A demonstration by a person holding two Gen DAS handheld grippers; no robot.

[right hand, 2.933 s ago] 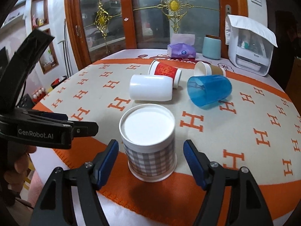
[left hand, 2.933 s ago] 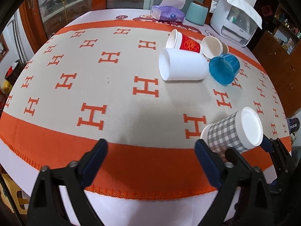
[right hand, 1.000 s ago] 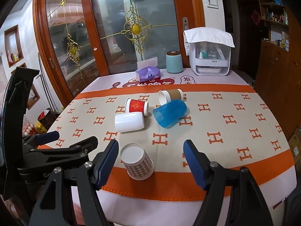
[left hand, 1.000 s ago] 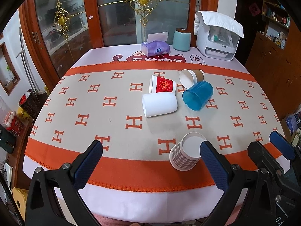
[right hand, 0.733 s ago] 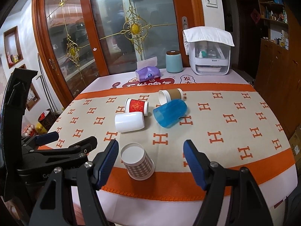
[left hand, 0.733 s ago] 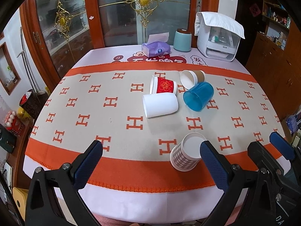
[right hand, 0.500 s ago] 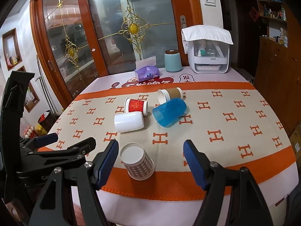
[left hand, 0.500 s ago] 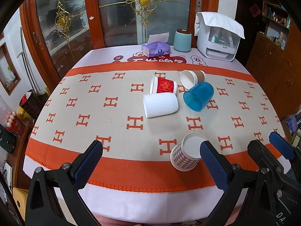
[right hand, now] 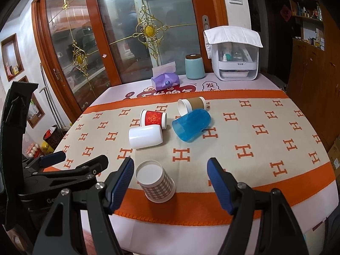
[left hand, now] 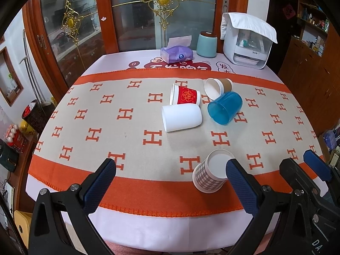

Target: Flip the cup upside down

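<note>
Though freed, checked cup [right hand: 156, 184] upside down.

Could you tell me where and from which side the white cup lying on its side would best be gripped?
The white cup lies on its side, its mouth toward the table's left. I would probably close the fingers across its mid-body from above, one at the near wall and one at the far. The red cup lies close behind it, so the far finger has little room; coming slightly nearer the mouth end may help.
</note>
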